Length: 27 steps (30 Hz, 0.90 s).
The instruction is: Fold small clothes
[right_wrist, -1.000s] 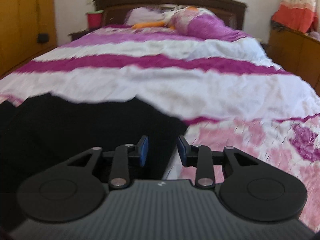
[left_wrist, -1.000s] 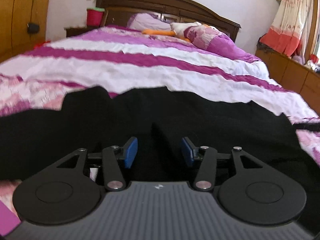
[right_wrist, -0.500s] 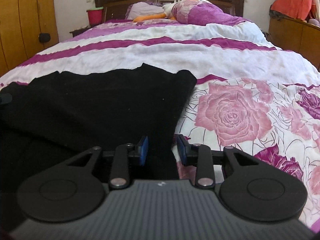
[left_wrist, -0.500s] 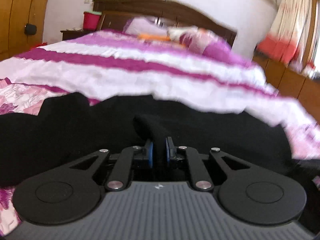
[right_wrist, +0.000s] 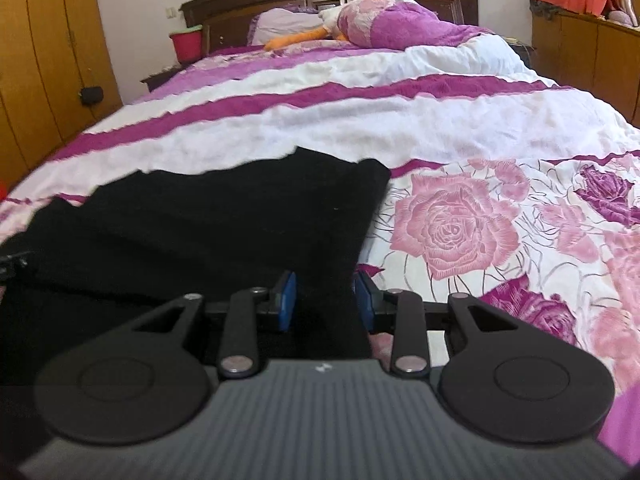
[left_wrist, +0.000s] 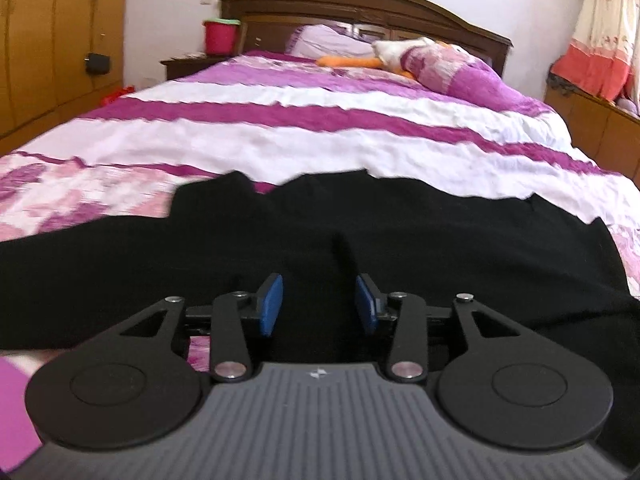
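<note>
A black garment lies spread across the near end of a bed with a purple, white and rose-patterned cover. My left gripper hovers low over the garment's middle. Its jaws are opening, the blue pads are clear of the cloth, and a soft ridge of fabric lies just ahead between them. My right gripper sits over the garment's right edge. Its jaws are opening slightly, and the cloth edge runs between the pads without being pinched.
Pillows and a plush toy lie by the dark wooden headboard. A red bucket stands on a nightstand at the left. Wooden wardrobes line the left wall, and a low cabinet and curtain stand on the right.
Half a second ago my left gripper was pinched on a raised fold of black cloth; now its jaws stand apart and the fold has sunk back. The right gripper shifted sideways along the garment's right edge.
</note>
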Available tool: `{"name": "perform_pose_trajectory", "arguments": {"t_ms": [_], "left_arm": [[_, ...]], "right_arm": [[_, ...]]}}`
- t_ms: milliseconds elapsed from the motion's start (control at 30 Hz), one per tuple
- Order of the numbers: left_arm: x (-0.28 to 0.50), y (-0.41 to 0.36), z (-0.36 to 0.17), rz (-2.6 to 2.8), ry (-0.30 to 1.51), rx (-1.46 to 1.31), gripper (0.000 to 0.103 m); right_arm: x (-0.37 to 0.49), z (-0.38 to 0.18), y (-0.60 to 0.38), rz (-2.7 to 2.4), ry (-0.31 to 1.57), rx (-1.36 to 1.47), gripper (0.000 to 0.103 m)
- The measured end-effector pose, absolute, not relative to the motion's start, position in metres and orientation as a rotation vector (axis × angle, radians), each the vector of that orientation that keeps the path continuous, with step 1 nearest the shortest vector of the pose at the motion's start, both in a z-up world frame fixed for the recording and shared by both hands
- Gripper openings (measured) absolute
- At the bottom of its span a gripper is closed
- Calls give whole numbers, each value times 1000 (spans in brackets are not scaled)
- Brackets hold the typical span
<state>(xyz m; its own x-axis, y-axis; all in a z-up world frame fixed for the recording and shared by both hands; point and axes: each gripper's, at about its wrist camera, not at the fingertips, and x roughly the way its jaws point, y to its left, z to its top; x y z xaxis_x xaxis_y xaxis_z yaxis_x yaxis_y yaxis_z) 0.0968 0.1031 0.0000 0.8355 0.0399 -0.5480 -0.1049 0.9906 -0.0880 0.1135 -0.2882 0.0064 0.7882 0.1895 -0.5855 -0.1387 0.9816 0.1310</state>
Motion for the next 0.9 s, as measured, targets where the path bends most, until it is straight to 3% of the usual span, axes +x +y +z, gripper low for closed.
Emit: {"name": "perform_pose_trajectory", "arguments": {"t_ms": [100, 433, 900], "left_arm": [[75, 122, 10, 140, 565, -132, 51], [16, 211, -1, 400, 593, -386, 60], [4, 271, -27, 500, 485, -743, 62]], "right_arm": [[92, 24, -286, 203, 639, 90, 43], [33, 59, -272, 251, 687, 128, 44], [13, -9, -241, 133, 738, 109, 44]]}}
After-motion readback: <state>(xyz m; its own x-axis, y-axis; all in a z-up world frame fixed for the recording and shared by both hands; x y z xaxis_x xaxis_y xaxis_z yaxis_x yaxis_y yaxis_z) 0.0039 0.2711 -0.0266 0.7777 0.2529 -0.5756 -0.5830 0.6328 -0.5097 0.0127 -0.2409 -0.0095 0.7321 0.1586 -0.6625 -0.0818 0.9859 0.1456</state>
